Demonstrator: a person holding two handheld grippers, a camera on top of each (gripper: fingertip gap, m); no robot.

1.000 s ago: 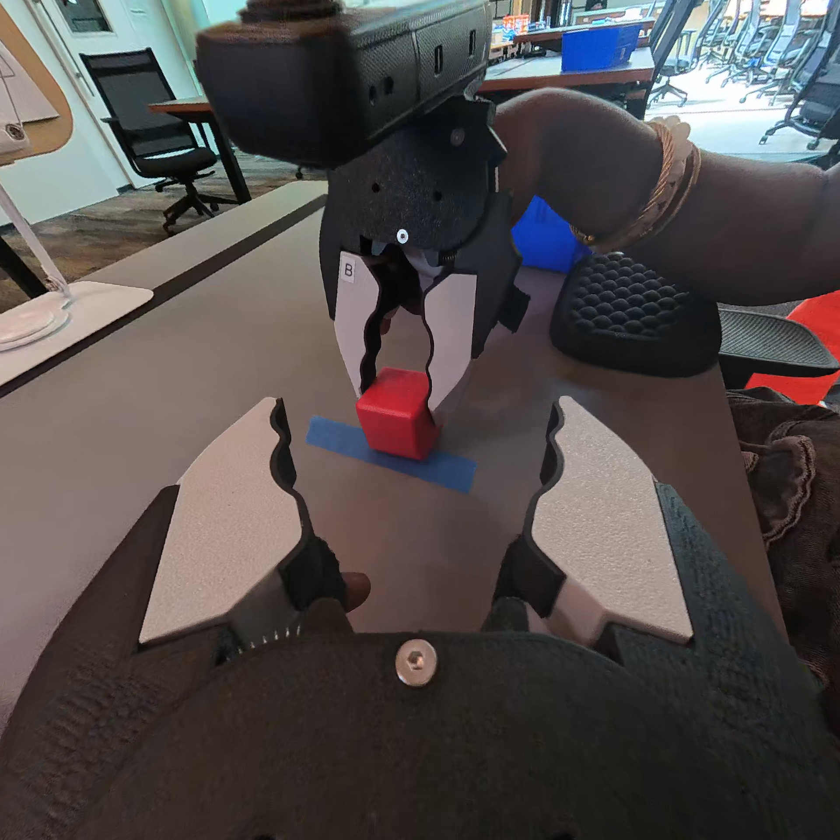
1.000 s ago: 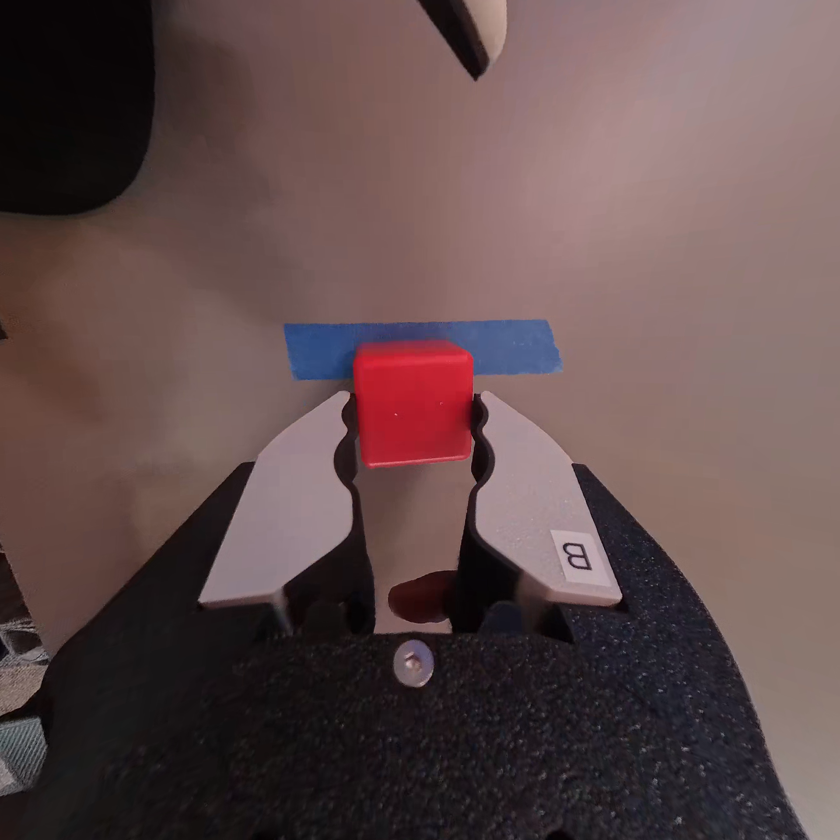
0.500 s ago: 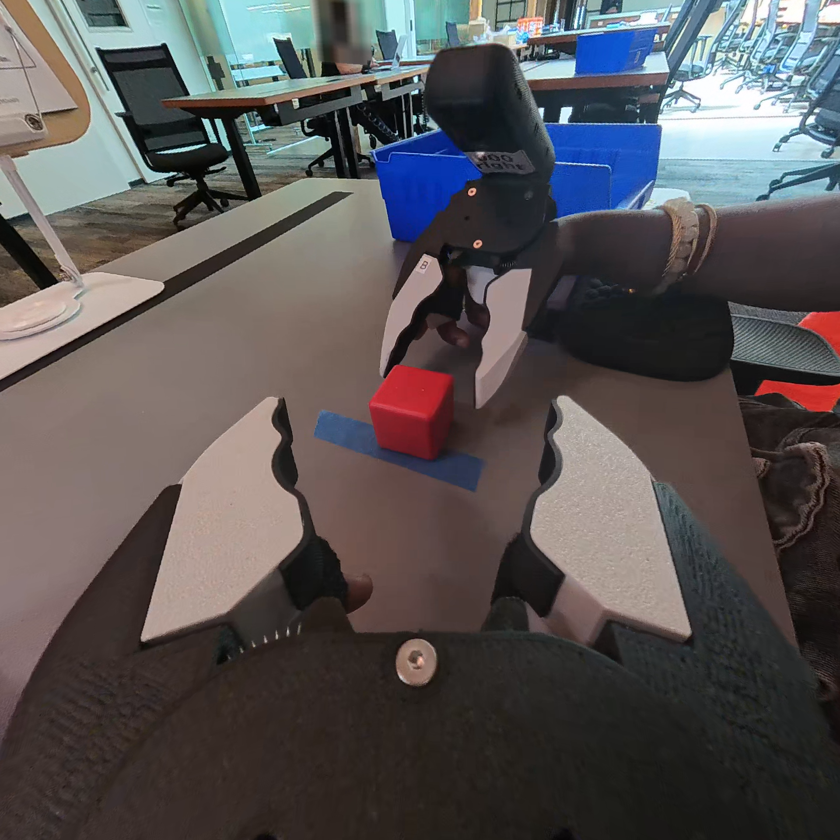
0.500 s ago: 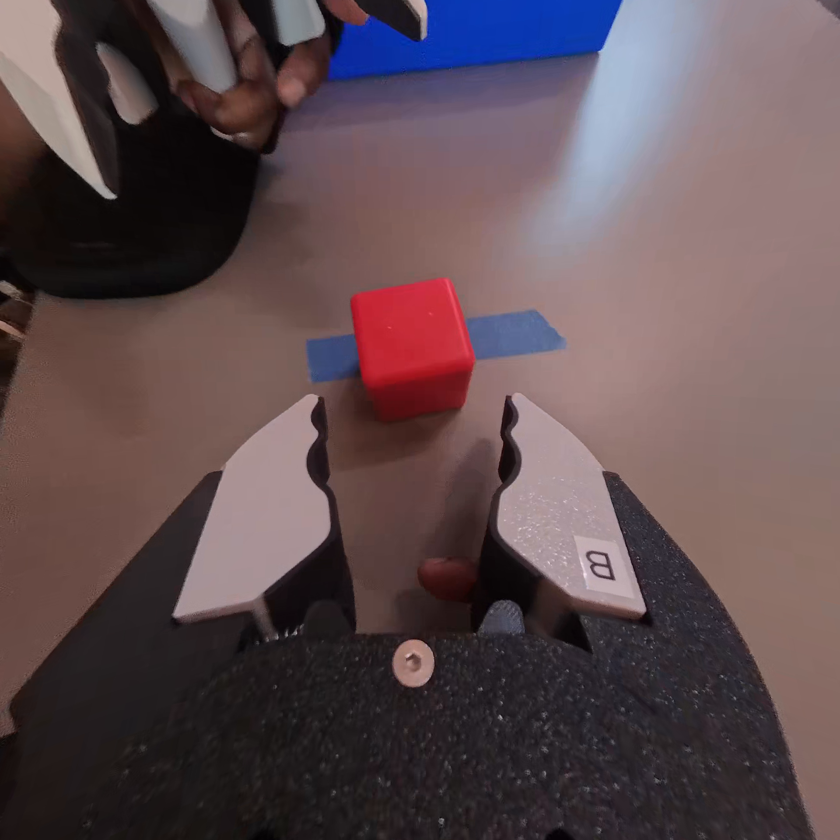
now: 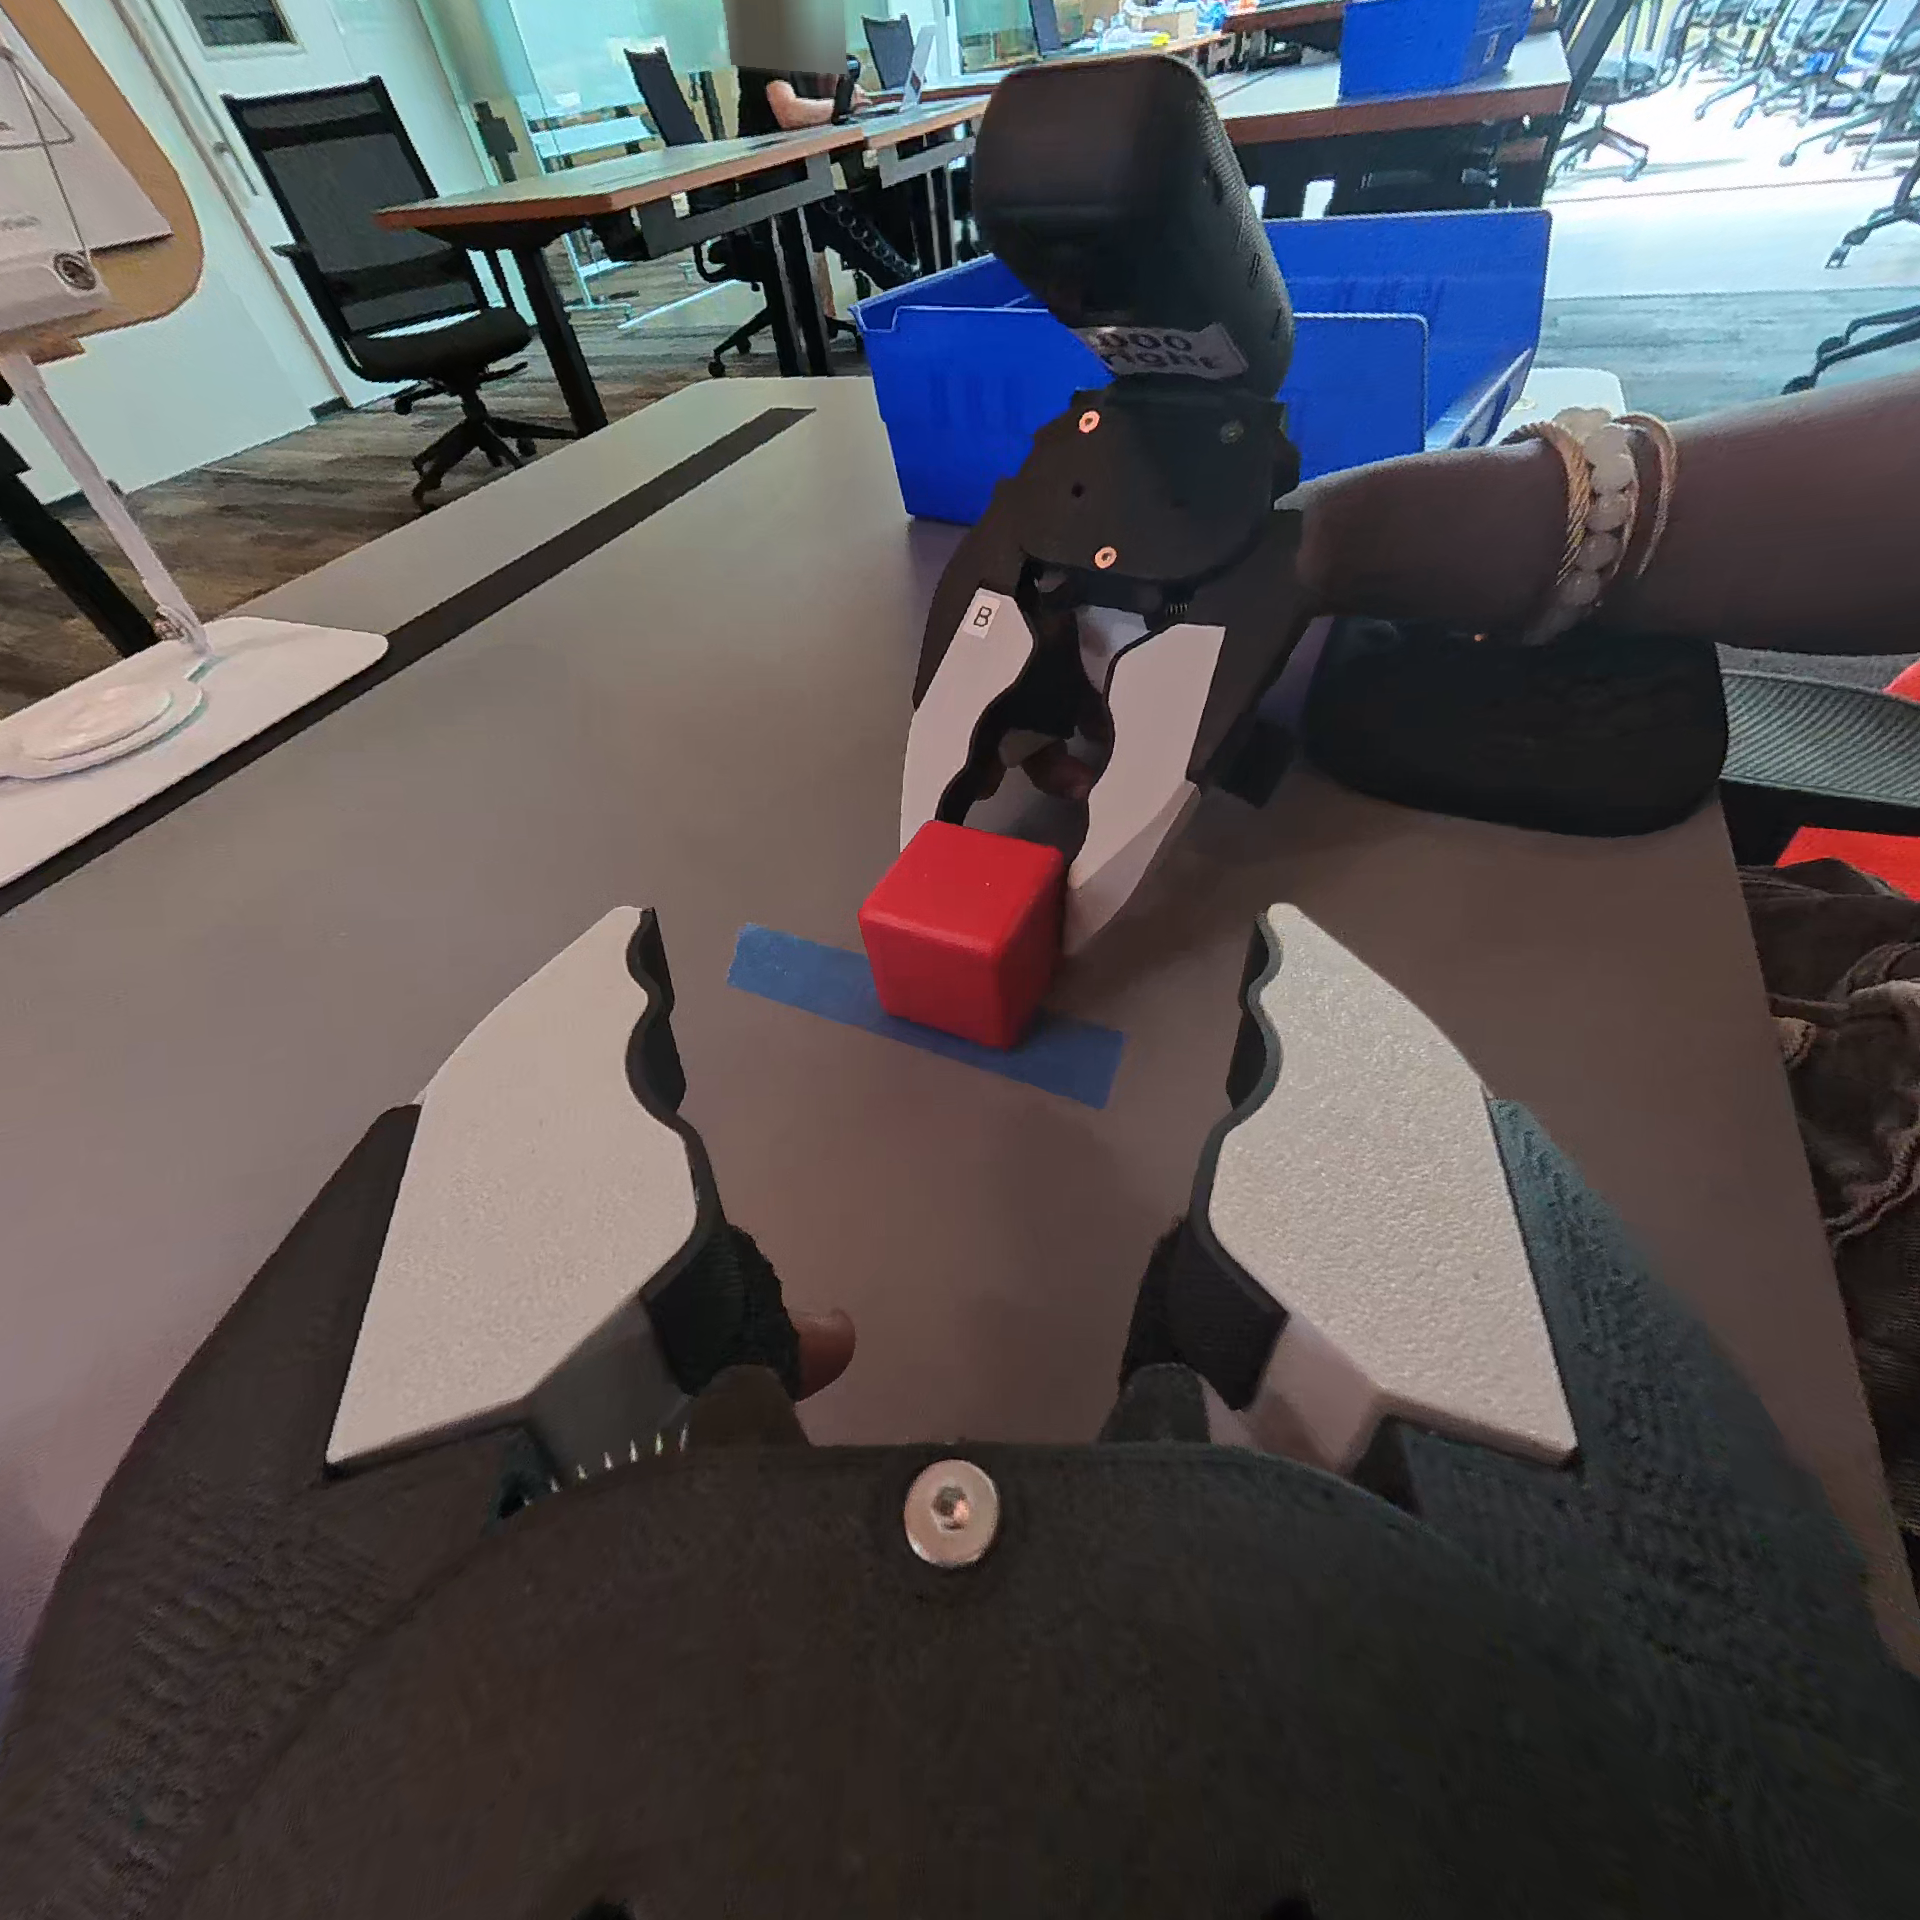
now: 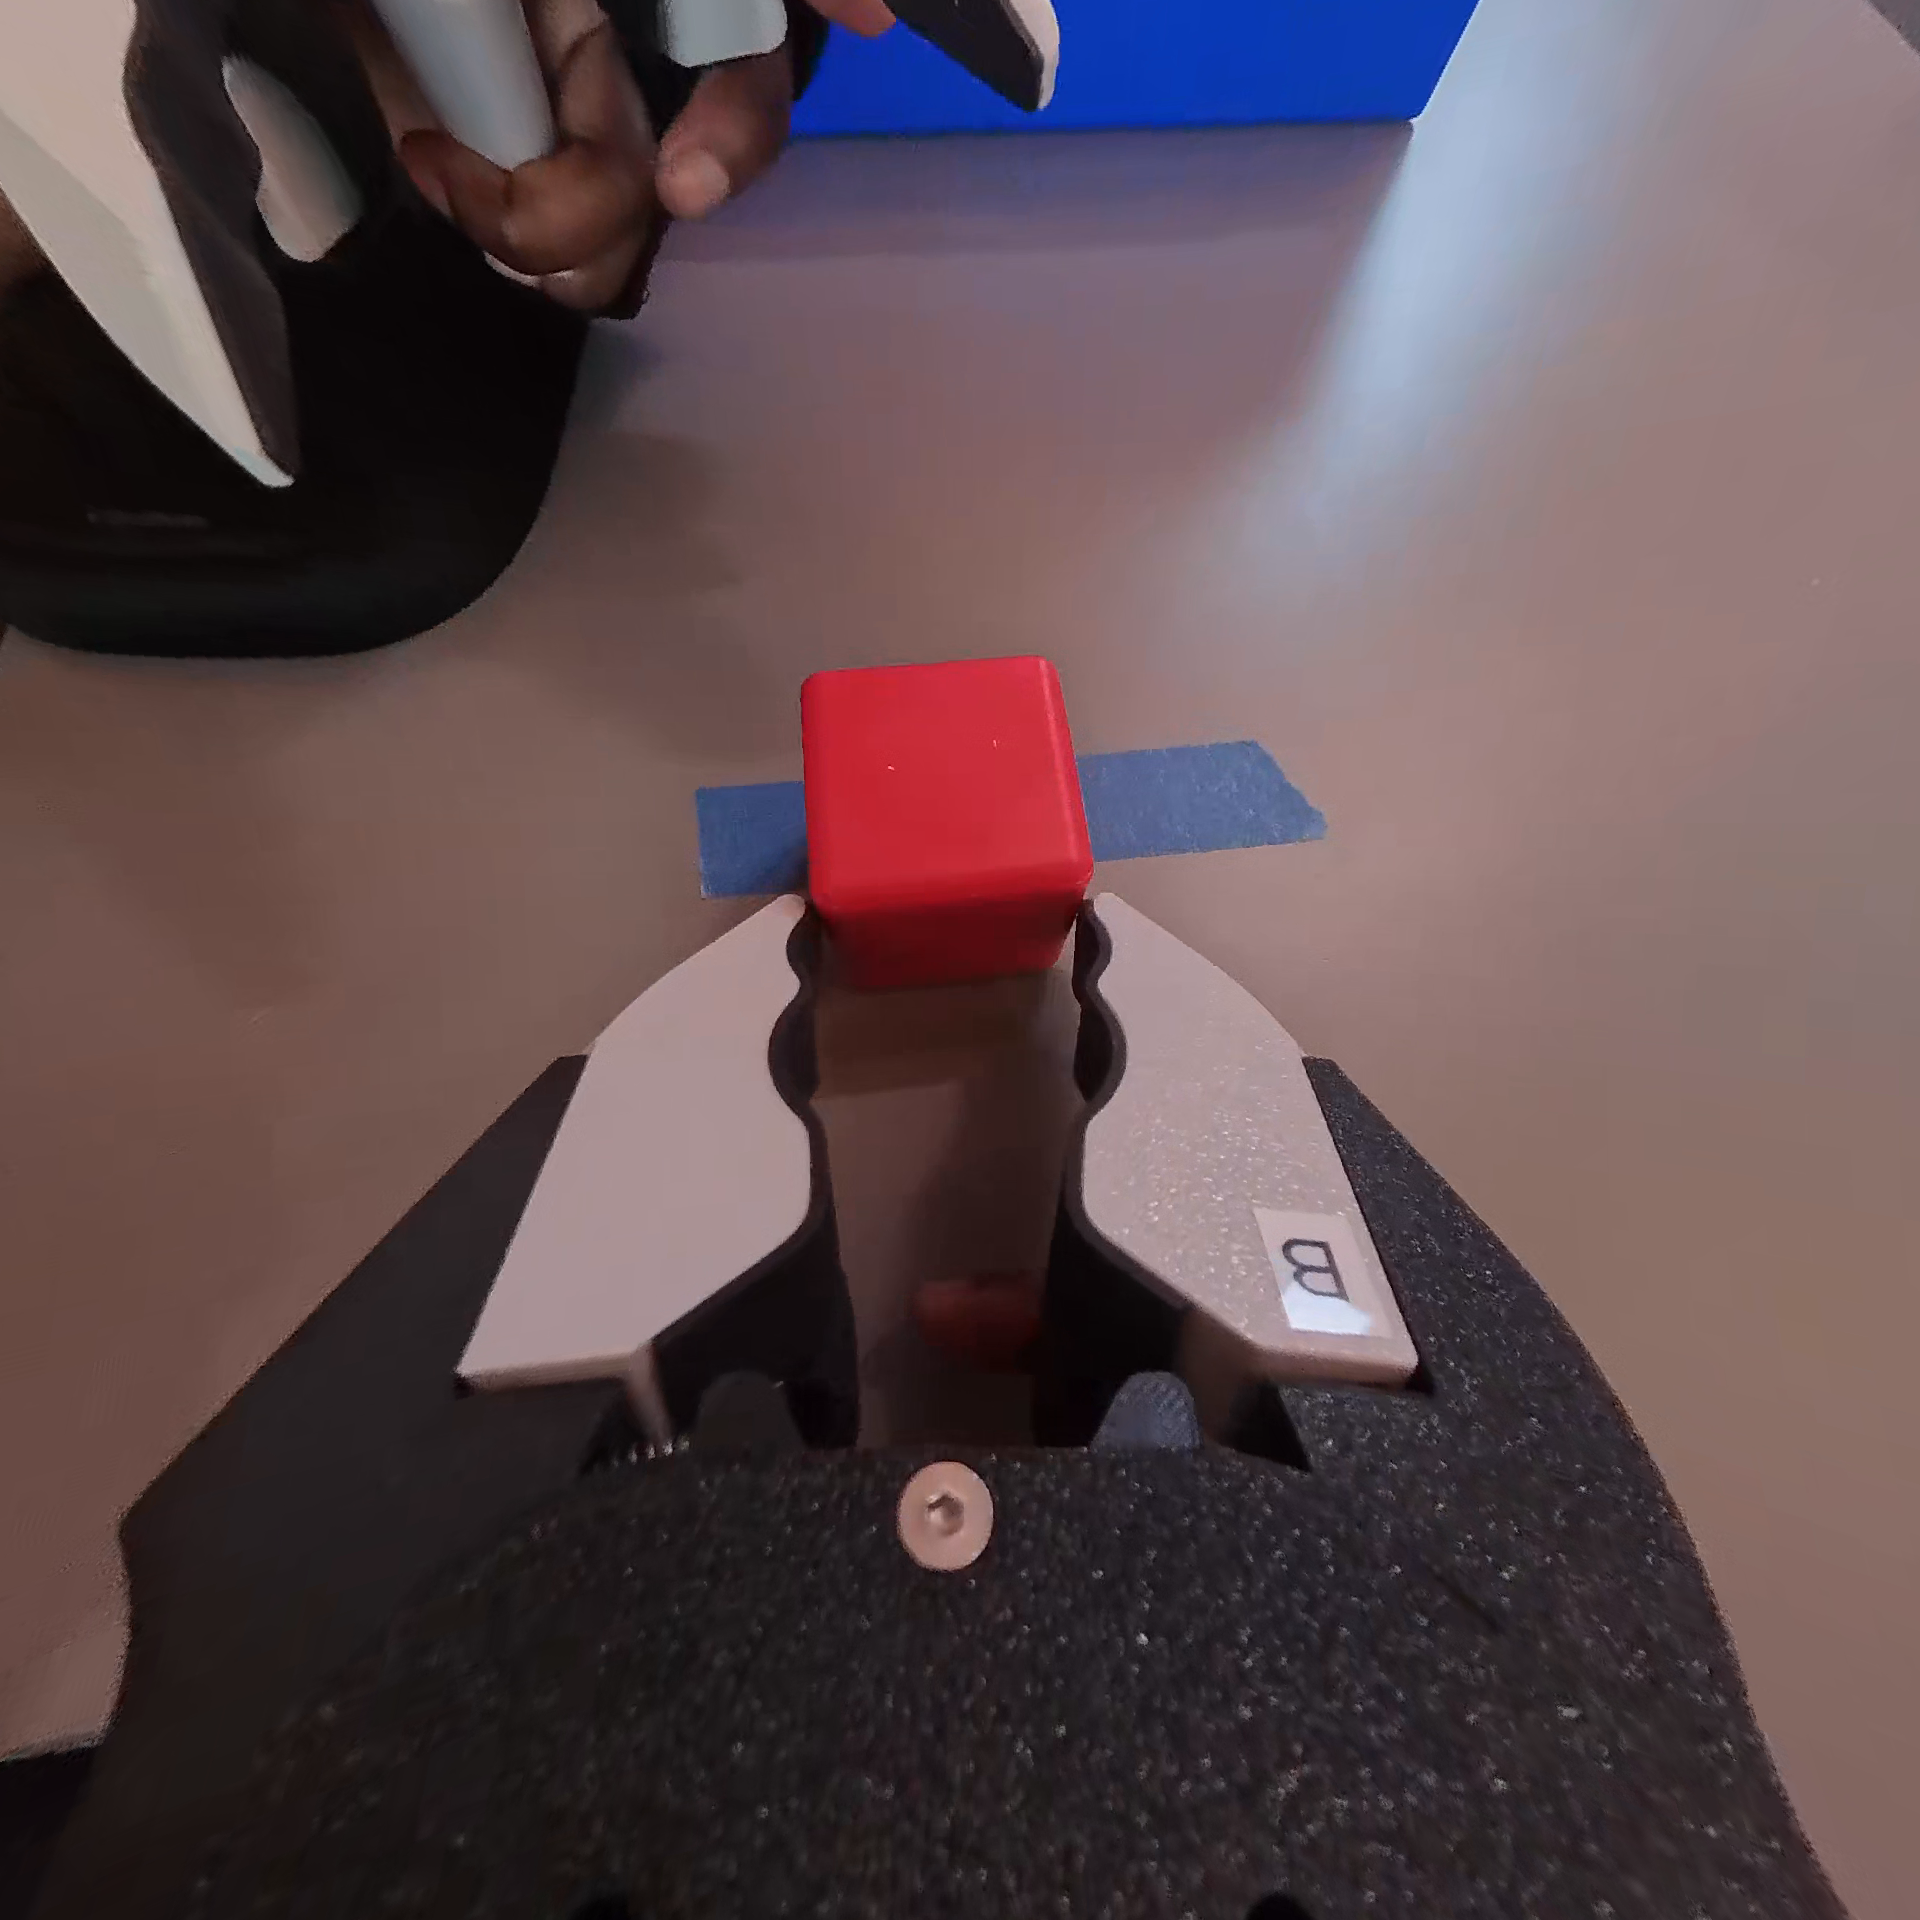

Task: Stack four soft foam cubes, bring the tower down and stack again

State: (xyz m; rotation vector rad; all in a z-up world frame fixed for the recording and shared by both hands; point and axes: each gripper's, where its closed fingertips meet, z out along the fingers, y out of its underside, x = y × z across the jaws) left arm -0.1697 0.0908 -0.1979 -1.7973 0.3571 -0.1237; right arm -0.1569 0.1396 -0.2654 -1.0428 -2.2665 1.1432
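Sitting on a strip of blue tape [image 5: 925, 1023] in the middle of the grey table [image 5: 436, 831], 1 red foam cube [image 5: 961, 940] is the only cube in view. At the far left of the left wrist view, a white lamp base [image 5: 156, 696] rests on the table beyond a dark seam. The left gripper [image 5: 951, 1023] hovers near the camera with its jaws spread wide and nothing between them, well short of the cube. Just past the cube, the right gripper [image 5: 1003, 862] reaches in from the far right, tilted down toward the table; its 2 white fingertips [image 5: 1127, 862] flank the cube's far corners. In the right wrist view the right gripper [image 6: 940, 914] has its tips right at the near side edges of the cube [image 6: 940, 790], apparently touching, but I cannot tell whether they are squeezing it or merely resting beside it. The cube stands flat on the tape [image 6: 1195, 800]. Behind the right gripper stands a blue bin [image 5: 966, 405]. To its right lies a black padded rest [image 5: 1507, 738], and above that a person's forearm wearing bracelets [image 5: 1600, 520].
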